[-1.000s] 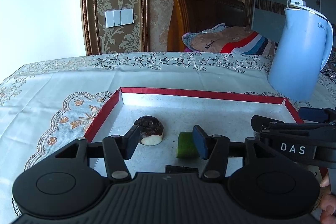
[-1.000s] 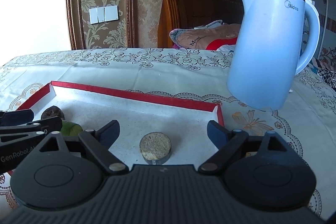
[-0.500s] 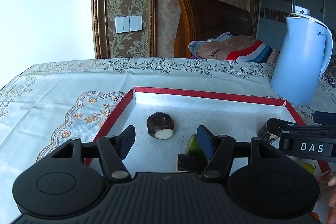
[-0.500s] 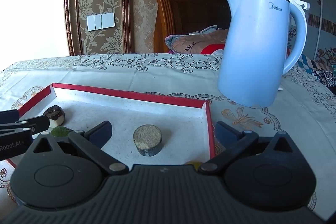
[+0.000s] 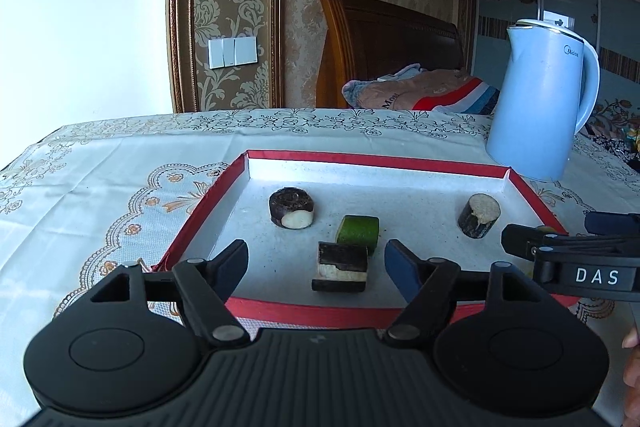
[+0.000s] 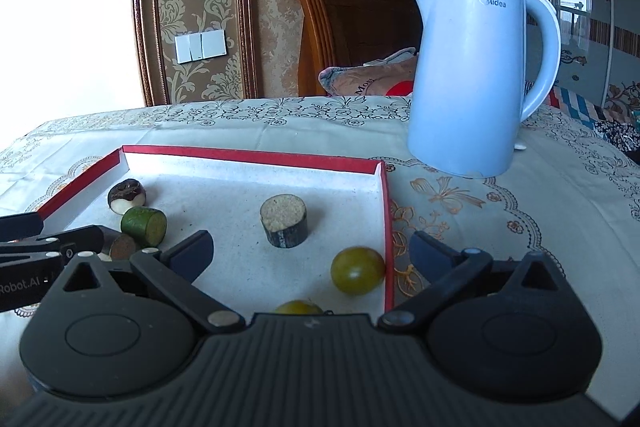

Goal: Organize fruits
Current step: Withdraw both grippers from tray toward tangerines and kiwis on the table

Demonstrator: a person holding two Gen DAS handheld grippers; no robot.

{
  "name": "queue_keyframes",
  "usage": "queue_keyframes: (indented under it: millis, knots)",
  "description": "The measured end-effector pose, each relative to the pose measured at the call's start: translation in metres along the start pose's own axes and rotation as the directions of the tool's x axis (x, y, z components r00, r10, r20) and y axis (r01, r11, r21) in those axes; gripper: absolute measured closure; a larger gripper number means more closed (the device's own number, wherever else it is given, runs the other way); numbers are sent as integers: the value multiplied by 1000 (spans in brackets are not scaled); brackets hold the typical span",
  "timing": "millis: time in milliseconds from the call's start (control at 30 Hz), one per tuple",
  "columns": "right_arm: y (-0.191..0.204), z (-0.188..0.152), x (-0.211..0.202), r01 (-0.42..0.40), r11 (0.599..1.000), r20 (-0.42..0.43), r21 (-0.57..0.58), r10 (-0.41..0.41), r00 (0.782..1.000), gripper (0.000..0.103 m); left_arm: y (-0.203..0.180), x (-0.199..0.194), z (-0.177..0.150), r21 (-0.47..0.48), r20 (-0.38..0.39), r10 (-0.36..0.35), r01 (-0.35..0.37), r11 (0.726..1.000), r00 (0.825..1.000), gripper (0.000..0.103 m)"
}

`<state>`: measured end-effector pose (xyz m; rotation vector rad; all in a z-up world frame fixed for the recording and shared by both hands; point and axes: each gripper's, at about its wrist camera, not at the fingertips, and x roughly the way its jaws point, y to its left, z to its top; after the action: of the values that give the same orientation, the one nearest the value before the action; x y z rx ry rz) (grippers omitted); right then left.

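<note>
Strong daylight comes from the left and burns out that side in both views; fisheye bends the edges, the tray (image 5: 304,315) stays sharp

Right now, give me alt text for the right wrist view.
The open right gripper, holding nothing, faces a red-rimmed tray with cut pieces and two green-yellow round fruits. A pale blue kettle stands behind the tray.

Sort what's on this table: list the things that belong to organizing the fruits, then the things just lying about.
Job:
red-rimmed tray
green cylinder piece
dark round piece with white patch
dark cylinder with tan top
dark-and-white block
yellow-green round fruit

Lying about:
blue kettle
patterned tablecloth
</note>
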<state>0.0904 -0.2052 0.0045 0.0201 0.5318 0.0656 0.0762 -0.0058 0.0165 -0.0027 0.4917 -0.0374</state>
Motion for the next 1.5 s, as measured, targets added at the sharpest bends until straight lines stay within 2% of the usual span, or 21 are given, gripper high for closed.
queue_keyframes:
  millis: [433, 667, 833, 967, 1067, 1233, 1333, 1400, 1500]
  knots:
    - [-7, -24, -36, -32, 999, 15, -10, 32, 999, 0, -3, -22, -17, 20, 4, -16, 16, 1000, 1000, 28]
    - [-15, -26, -38, -37, 999, 3, 27, 37, 999, 0, -1, -37, -31, 36, -18, -79, 80, 996, 997, 28]
    - [-15, -27, -38, -32, 999, 1, 33, 32, 999, 0, 2, -45, -41, 30, -75, -197, 200, 979, 977, 28]
    - [-15, -27, -37, -27, 999, 1, 29, 27, 1000, 0, -6, -41, -45, 76, -109, -185, 194, 978, 977, 28]
    - [-15, -27, -37, -26, 999, 1, 33, 26, 1000, 0, -11, -37, -50, 116, -172, -199, 220, 969, 965, 28]
    - [-18, -27, -38, -27, 999, 2, 45, 26, 1000, 0, -7, -39, -54, 159, -162, -134, 160, 974, 978, 28]
    - [-20, -29, -43, -21, 999, 11, 34, 20, 1000, 0, 1, -35, -51, 160, -128, -28, 48, 986, 991, 28]
    - [-24, -32, -51, -26, 999, 17, 18, 26, 1000, 0, 6, -33, -49, 146, -113, 38, -22, 989, 993, 26]
    - [-26, -42, -61, -52, 998, 14, -44, 53, 999, 0, 11, -29, -47, 118, -136, 31, -15, 993, 990, 20]
